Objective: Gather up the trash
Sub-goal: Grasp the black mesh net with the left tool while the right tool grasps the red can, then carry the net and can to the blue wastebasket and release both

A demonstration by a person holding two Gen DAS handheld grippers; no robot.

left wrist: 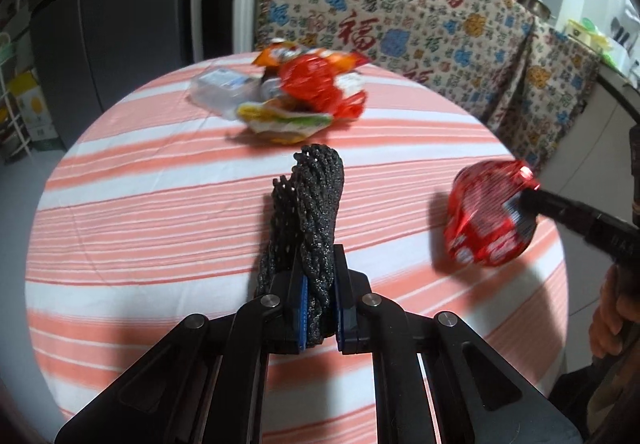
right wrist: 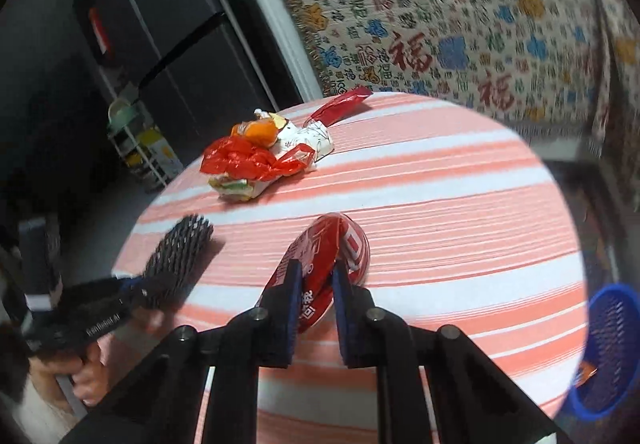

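My left gripper (left wrist: 320, 272) is shut on a black foam net sleeve (left wrist: 316, 196), which stands up from its pads above the striped round table (left wrist: 160, 204). My right gripper (right wrist: 316, 276) is shut on a crumpled red snack wrapper (right wrist: 344, 240). In the left wrist view that wrapper (left wrist: 488, 216) hangs at the right, pinched by the right gripper (left wrist: 524, 200). The right wrist view shows the net sleeve (right wrist: 180, 248) at the left, in the left gripper (right wrist: 136, 288). A pile of crumpled wrappers and plastic (left wrist: 304, 92) (right wrist: 260, 160) lies at the table's far side.
A blue mesh basket (right wrist: 608, 348) stands low beyond the table's right edge. A single red wrapper (right wrist: 344, 104) lies at the far rim of the table (right wrist: 460, 224). A patterned cloth (left wrist: 400, 12) covers furniture behind; a dark fridge (left wrist: 120, 24) stands at the left.
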